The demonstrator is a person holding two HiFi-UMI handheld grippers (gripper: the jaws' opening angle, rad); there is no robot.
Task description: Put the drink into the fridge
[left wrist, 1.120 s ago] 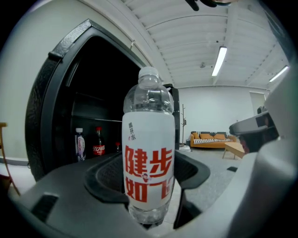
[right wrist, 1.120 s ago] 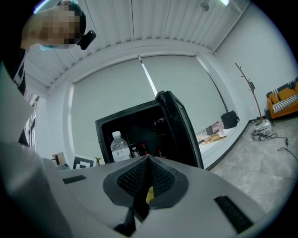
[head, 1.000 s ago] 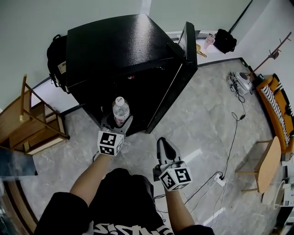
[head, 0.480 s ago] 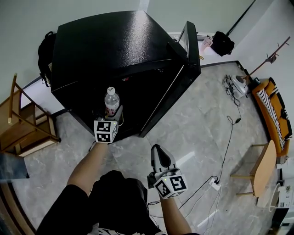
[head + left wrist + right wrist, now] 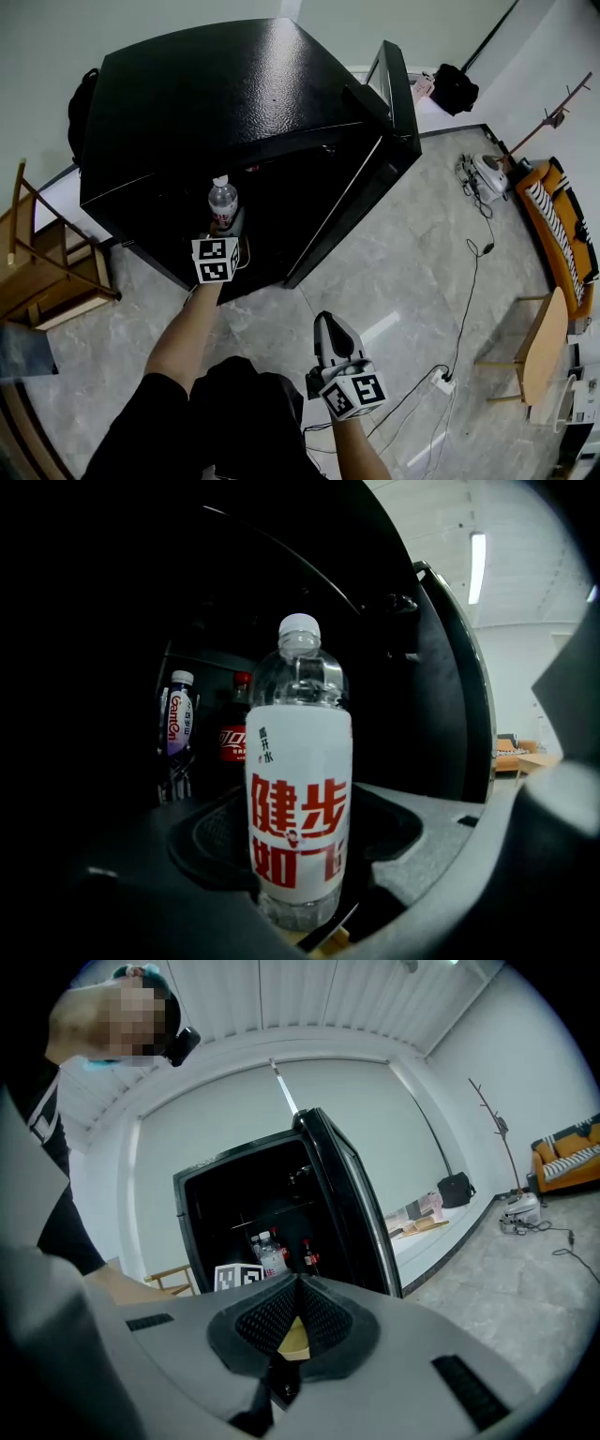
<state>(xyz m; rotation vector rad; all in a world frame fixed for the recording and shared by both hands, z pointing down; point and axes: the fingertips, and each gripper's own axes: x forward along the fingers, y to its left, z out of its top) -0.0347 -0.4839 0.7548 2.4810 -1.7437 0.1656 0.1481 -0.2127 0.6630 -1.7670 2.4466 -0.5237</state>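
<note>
A clear water bottle [image 5: 222,203] with a white label and red characters stands upright between the jaws of my left gripper [image 5: 225,227], which is shut on it. It sits at the mouth of the black fridge [image 5: 225,103], whose door [image 5: 380,150] stands open to the right. In the left gripper view the bottle [image 5: 300,799] fills the middle, held by my left gripper [image 5: 300,864]; behind it on a dark shelf stand a purple-labelled bottle [image 5: 176,726] and a cola bottle [image 5: 234,742]. My right gripper [image 5: 328,330] hangs lower over the floor, shut and empty, its pads [image 5: 292,1312] meeting.
A wooden chair [image 5: 47,272] stands left of the fridge. On the floor to the right lie a power strip with cables [image 5: 442,378]. An orange sofa [image 5: 572,234], a wooden stool [image 5: 539,347] and a black bag [image 5: 455,86] line the right side.
My left gripper has carried the bottle forward and down, up to the fridge opening. My right gripper has sunk a little and stays shut.
</note>
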